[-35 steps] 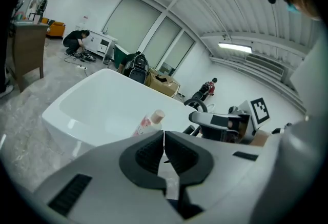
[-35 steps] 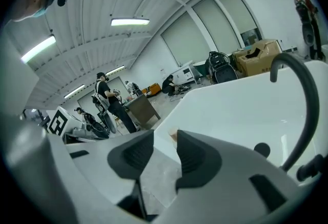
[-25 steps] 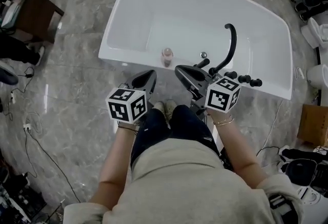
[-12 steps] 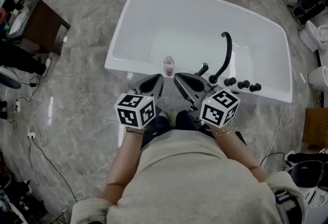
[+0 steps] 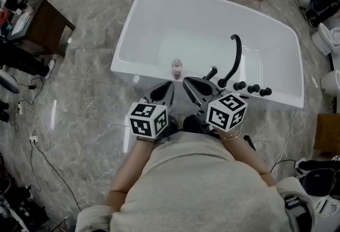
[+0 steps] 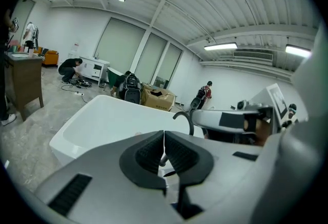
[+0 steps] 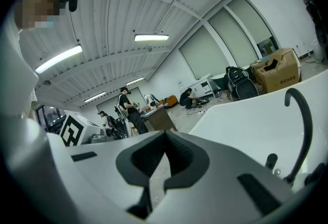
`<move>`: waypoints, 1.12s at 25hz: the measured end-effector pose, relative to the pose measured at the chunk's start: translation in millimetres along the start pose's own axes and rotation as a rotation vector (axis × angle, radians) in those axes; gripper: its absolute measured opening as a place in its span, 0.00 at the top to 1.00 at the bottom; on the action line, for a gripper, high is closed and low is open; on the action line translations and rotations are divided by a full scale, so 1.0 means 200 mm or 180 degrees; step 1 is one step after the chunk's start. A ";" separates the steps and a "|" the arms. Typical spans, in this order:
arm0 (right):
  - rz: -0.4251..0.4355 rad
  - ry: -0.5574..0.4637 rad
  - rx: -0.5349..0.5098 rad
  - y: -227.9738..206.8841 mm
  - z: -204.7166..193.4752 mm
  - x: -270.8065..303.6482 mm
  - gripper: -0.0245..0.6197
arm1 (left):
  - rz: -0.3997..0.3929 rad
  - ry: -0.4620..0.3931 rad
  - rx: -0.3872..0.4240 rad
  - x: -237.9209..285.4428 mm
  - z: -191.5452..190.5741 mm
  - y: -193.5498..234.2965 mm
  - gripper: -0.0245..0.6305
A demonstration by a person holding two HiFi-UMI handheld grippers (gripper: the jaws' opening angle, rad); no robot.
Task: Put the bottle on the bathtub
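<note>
Grey marble floor is lying under a white bathtub [image 5: 202,24]. The bottle [image 5: 176,68] is standing upright on the tub's near rim, left of the black faucet [image 5: 235,58]. I'm holding my left hand-held gripper [image 6: 164,136] and right hand-held gripper [image 7: 165,136] side by side just short of that rim. Both are closed on nothing, jaws pressing together, neither touching the bottle.

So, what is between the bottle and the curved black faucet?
In the head view, one small dark knob stands on the bathtub rim between the bottle and the faucet; the rest is bare.
</note>
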State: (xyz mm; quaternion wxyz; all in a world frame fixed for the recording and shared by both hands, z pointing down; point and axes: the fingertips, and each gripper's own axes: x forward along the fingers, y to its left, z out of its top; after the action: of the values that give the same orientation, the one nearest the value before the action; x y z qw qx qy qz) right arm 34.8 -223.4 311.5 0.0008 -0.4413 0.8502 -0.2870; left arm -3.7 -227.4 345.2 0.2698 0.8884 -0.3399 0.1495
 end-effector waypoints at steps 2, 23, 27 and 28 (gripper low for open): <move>-0.0028 0.0007 0.0028 -0.01 -0.01 0.00 0.96 | 0.0028 -0.0003 -0.0027 -0.01 -0.01 0.02 0.95; 0.0012 0.0161 -0.0034 -0.03 -0.05 0.02 0.96 | 0.0036 0.0050 -0.0035 0.02 -0.03 0.02 0.95; 0.0032 0.0220 -0.0070 -0.03 -0.08 0.01 0.96 | 0.0046 0.0072 -0.0077 0.03 -0.04 0.02 0.95; 0.0028 0.0216 -0.0069 -0.03 -0.08 0.00 0.96 | 0.0058 0.0065 -0.0092 0.02 -0.05 0.02 0.95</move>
State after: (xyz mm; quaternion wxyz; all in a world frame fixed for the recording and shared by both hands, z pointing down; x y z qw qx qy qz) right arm 35.0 -218.7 328.2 -0.0316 -0.4275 0.8547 -0.2926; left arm -4.0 -227.2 356.2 0.2848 0.8797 -0.3474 0.1561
